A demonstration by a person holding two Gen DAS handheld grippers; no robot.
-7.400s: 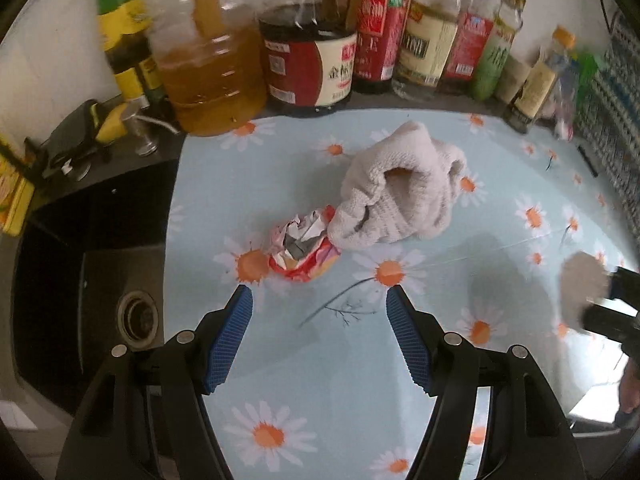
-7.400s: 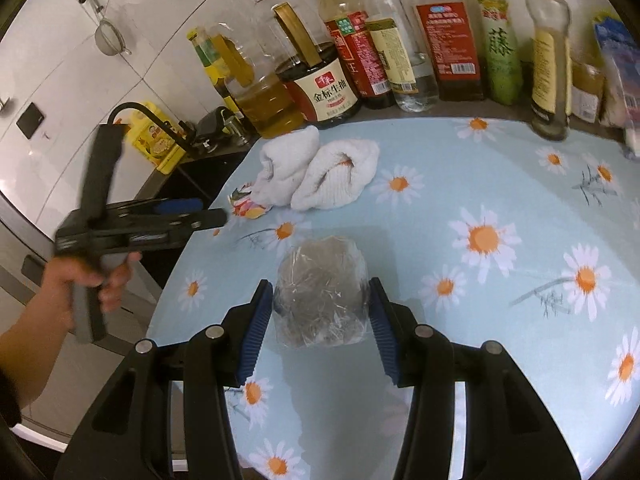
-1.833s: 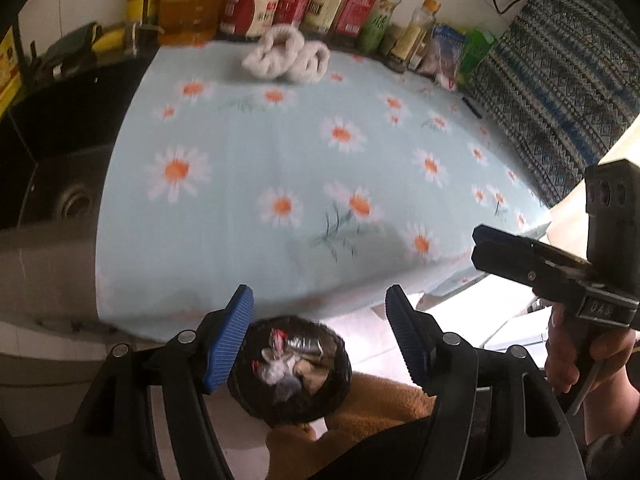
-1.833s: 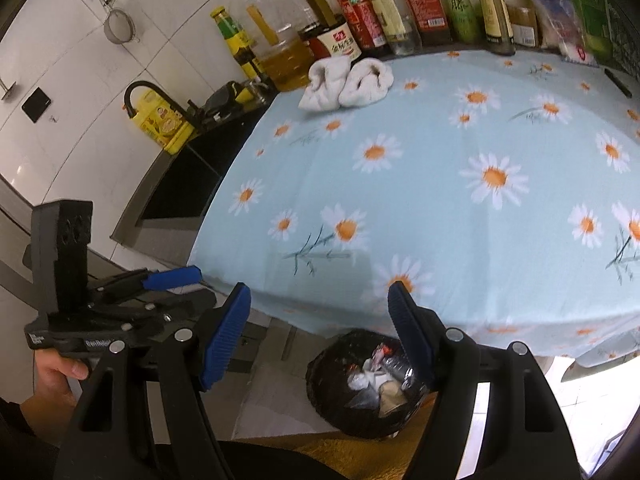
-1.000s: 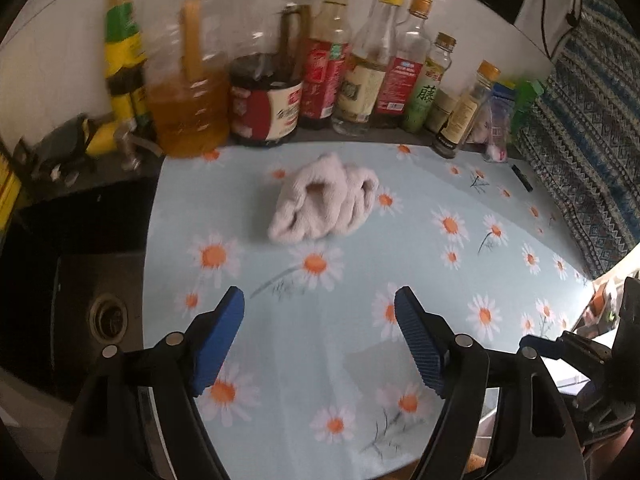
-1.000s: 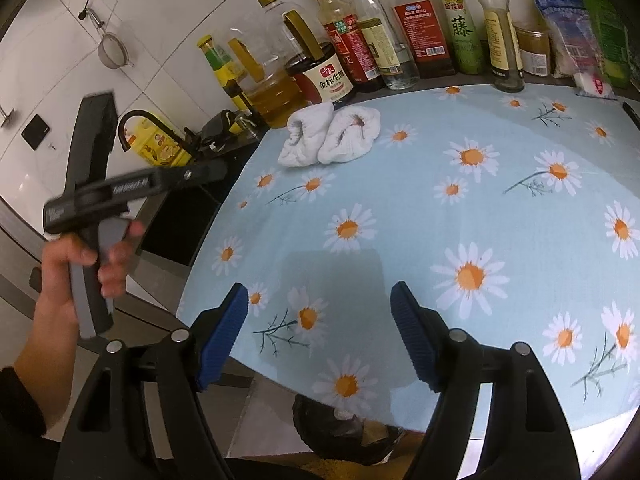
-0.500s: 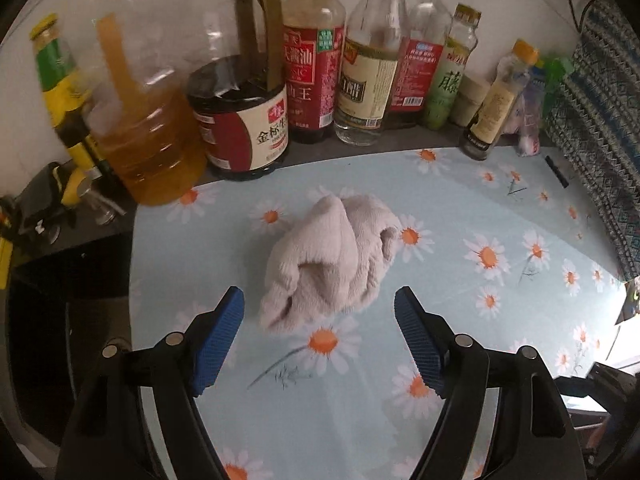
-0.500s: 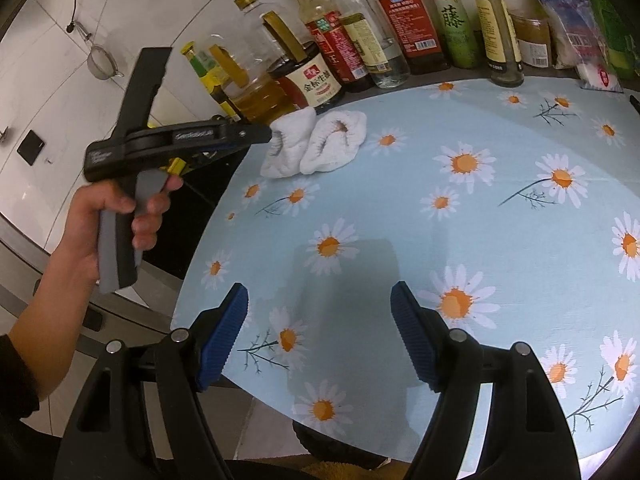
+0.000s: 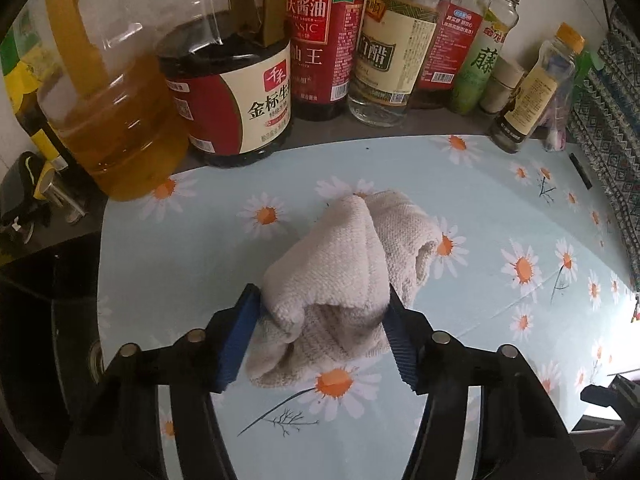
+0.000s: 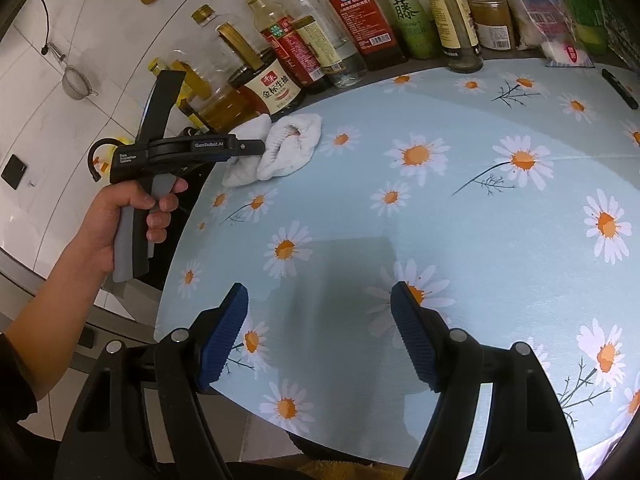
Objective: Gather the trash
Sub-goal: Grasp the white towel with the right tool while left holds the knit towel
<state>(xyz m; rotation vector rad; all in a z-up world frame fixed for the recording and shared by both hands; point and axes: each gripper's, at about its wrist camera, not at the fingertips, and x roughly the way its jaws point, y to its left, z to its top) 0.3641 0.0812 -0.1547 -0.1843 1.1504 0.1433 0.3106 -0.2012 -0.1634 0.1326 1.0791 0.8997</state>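
Since a second ago the left gripper point(image 9: 322, 330) has come down from above the open cloth to the crumpled white towel point(image 9: 344, 272), and its jaws, then wide apart with nothing between them, are now closing on the towel's near end, both blue pads pressing into the fabric; the towel lies on the daisy-print tablecloth point(image 9: 192, 248) near the far left of the table, just in front of the row of bottles; the soy sauce jug point(image 9: 230, 92) and the oil jug point(image 9: 108, 120) stand directly behind it; the right wrist view shows the same towel point(image 10: 280, 148) with the tip of the left gripper point(image 10: 256, 147) at its left side, a hand point(image 10: 128, 216) wrapped round the handle; the right gripper point(image 10: 320, 336) hangs over the near edge of the tablecloth point(image 10: 480, 240), its jaws standing apart with only cloth visible between them; no loose trash is visible on the table surface in either view; a dark pen-like object point(image 10: 620, 88) lies at the far right edge; a black sink point(image 9: 48, 300) adjoins the table on the left.
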